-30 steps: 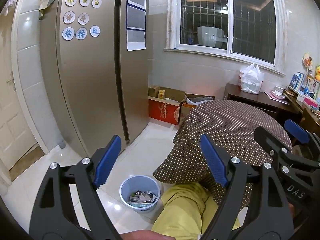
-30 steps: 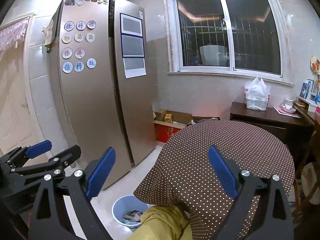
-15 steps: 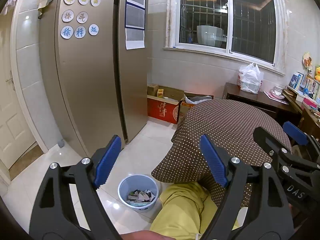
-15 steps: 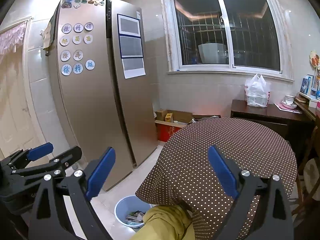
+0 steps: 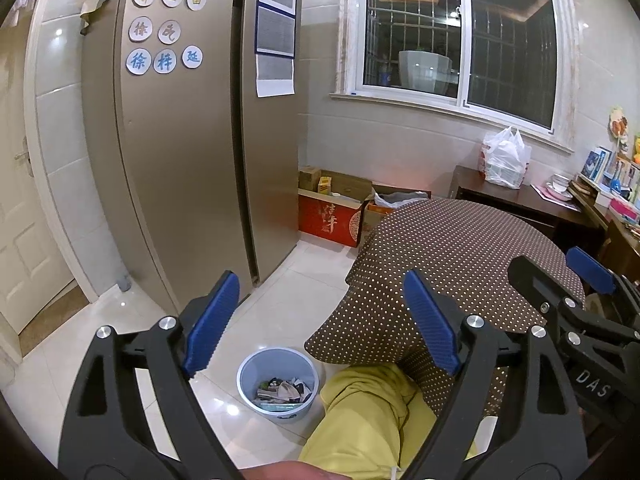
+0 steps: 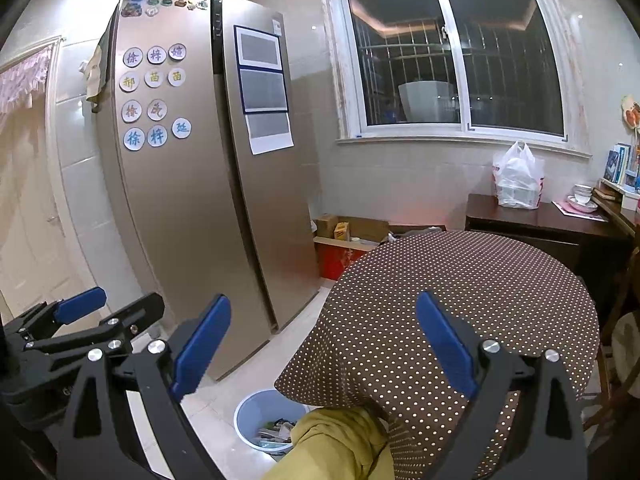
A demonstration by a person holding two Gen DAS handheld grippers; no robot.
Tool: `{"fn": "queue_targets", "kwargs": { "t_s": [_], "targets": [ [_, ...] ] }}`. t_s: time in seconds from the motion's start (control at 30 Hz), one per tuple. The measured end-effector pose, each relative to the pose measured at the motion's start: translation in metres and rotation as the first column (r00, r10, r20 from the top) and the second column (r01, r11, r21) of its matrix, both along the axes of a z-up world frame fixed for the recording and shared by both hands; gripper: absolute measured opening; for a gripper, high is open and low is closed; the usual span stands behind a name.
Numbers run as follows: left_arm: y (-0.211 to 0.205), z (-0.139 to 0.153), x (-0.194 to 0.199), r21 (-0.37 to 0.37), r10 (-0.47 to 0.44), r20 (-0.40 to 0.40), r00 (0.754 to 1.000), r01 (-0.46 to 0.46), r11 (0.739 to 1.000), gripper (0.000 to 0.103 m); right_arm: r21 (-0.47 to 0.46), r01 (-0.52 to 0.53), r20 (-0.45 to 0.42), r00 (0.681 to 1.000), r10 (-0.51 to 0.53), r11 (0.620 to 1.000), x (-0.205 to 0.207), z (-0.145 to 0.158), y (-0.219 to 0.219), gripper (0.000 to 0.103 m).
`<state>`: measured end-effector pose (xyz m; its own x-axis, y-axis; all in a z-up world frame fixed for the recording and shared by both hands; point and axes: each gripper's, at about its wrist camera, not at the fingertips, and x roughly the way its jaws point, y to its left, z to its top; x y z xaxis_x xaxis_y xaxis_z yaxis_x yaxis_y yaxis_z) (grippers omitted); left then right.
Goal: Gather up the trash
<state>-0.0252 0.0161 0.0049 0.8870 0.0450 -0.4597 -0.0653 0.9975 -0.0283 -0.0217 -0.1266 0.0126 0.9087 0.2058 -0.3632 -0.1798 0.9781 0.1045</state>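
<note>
A light blue waste bin [image 5: 278,384] holding several pieces of crumpled trash [image 5: 284,390] stands on the white tiled floor beside the table; it also shows in the right wrist view [image 6: 262,420]. My left gripper [image 5: 320,320] is open and empty, held in the air above the bin. My right gripper [image 6: 322,346] is open and empty, raised over the near edge of the round table with the brown polka-dot cloth [image 6: 460,300]. The right gripper also shows at the right of the left wrist view [image 5: 560,280]; the left gripper at the left of the right wrist view [image 6: 80,320].
A tall steel fridge [image 5: 192,160] stands at the left. Cardboard boxes [image 5: 332,212] sit on the floor under the window. A dark sideboard [image 6: 532,224] carries a white plastic bag [image 6: 516,180]. My knee in yellow trousers [image 5: 372,412] is beside the bin.
Both views have shifted slightly; the bin sits a little lower in the left wrist view. Both grippers stay open and empty.
</note>
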Motion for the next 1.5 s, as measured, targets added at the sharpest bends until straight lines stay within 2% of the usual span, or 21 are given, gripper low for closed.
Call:
{"fn": "queue_targets", "kwargs": {
  "t_s": [0.53, 1.5],
  "targets": [
    [0.0000, -0.0017, 0.0036, 0.001, 0.006, -0.007, 1.000, -0.006, 1.000, 0.084, -0.037, 0.023, 0.010, 1.000, -0.022, 0.999, 0.0004, -0.0001, -0.0016, 0.093],
    [0.0049, -0.0019, 0.0089, -0.001, 0.003, -0.023, 1.000, -0.003, 1.000, 0.087, -0.018, 0.012, -0.023, 1.000, -0.013, 1.000, 0.0046, -0.0028, 0.0018, 0.093]
  ]
}}
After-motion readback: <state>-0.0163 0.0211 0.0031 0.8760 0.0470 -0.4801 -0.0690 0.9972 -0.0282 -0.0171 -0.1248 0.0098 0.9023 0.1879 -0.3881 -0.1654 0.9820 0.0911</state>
